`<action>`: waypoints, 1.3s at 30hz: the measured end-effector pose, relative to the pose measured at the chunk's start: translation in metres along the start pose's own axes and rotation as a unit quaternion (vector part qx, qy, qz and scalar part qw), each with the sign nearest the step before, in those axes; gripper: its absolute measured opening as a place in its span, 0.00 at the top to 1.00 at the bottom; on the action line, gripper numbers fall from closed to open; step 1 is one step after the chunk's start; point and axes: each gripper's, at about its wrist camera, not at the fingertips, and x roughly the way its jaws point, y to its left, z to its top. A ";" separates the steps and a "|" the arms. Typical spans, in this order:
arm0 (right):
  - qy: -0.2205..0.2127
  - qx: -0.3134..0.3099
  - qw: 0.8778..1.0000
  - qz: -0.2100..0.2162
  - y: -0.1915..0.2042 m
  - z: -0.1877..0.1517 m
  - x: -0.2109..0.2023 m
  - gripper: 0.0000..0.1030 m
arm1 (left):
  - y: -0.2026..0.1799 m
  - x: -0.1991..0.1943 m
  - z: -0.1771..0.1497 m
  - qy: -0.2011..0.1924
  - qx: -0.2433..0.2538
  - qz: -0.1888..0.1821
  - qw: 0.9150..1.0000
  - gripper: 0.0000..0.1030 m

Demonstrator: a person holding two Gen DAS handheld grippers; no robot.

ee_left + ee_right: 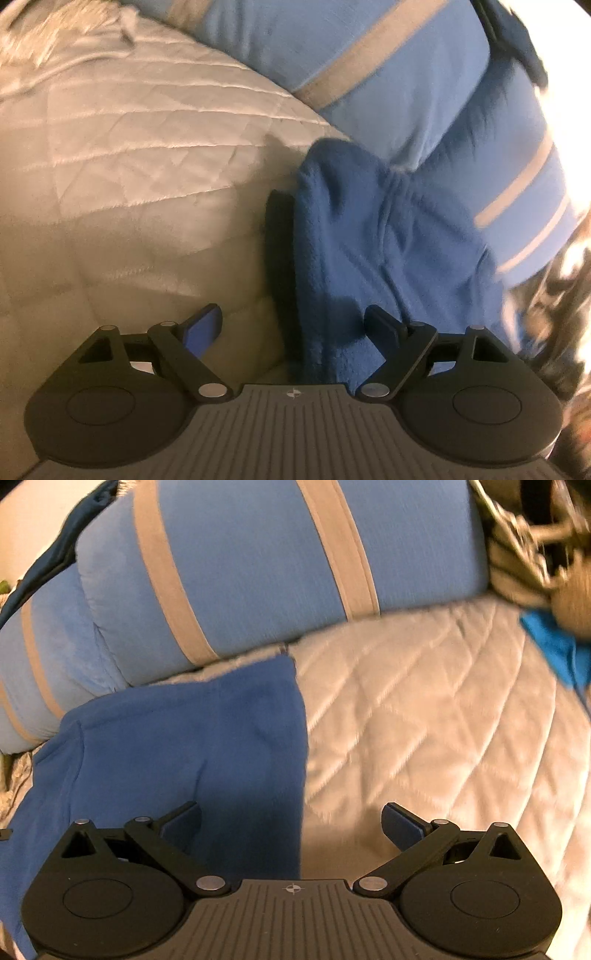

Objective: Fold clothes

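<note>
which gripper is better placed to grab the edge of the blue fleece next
Either is close, but the left gripper looks slightly better: the blue fleece edge runs up between its open fingers. The right gripper is open over a flat edge too.

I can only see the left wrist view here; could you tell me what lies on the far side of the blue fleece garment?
Observer: In the right wrist view, the blue fleece garment ends in a straight edge, with bare quilted bedcover beyond it.
Operator: Thank you. Is the right tool holding anything?
Observer: No, the right tool is open and empty, straddling that edge from above.
Operator: Is anything else lying on that side?
Observer: Yes, a small bright turquoise cloth lies at the far right of the bedcover, apart from the garment.
</note>
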 end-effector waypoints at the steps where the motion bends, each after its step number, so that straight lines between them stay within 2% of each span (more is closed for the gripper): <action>1: 0.005 0.011 1.000 0.006 -0.004 -0.002 0.003 0.00 | 0.006 -0.001 0.001 0.001 -0.016 -0.016 1.000 0.18; 3: 0.006 0.034 0.999 0.018 -0.012 -0.003 0.004 0.00 | 0.017 0.000 0.003 0.009 -0.050 -0.054 0.997 0.18; 7: 0.003 0.083 0.995 0.048 -0.026 0.000 0.002 0.00 | 0.035 0.007 0.005 0.022 -0.105 -0.122 0.987 0.18; 11: 0.013 0.119 0.990 0.075 -0.037 0.006 0.001 0.00 | 0.035 0.020 0.007 0.032 -0.113 -0.160 0.980 0.18; 18: 0.062 0.161 0.976 0.133 -0.059 0.017 0.004 0.00 | 0.028 0.032 0.010 0.053 -0.115 -0.178 0.976 0.18; 22: 0.090 0.163 0.969 0.160 -0.060 0.021 0.011 0.00 | 0.030 0.033 0.010 0.054 -0.118 -0.183 0.975 0.18; 26: 0.100 0.174 0.964 0.177 -0.059 0.025 0.021 0.00 | 0.032 0.034 0.009 0.052 -0.117 -0.187 0.974 0.18; 28: 0.107 0.186 0.957 0.195 -0.056 0.027 0.030 0.00 | 0.033 0.035 0.009 0.051 -0.116 -0.190 0.973 0.18; 34: 0.119 0.183 0.948 0.234 -0.041 0.030 0.047 0.01 | 0.034 0.037 0.010 0.053 -0.117 -0.200 0.971 0.19; 35: 0.122 0.187 0.945 0.241 -0.041 0.031 0.049 0.09 | 0.034 0.038 0.011 0.053 -0.116 -0.201 0.971 0.19; 36: 0.132 0.191 0.941 0.245 -0.042 0.029 0.051 0.23 | 0.034 0.038 0.011 0.054 -0.114 -0.202 0.971 0.20; 38: 0.151 0.198 0.935 0.253 -0.043 0.026 0.055 0.31 | 0.036 0.038 0.010 0.054 -0.112 -0.204 0.971 0.25; 39: 0.150 0.199 0.934 0.256 -0.043 0.025 0.056 0.31 | 0.037 0.039 0.010 0.054 -0.114 -0.202 0.971 0.28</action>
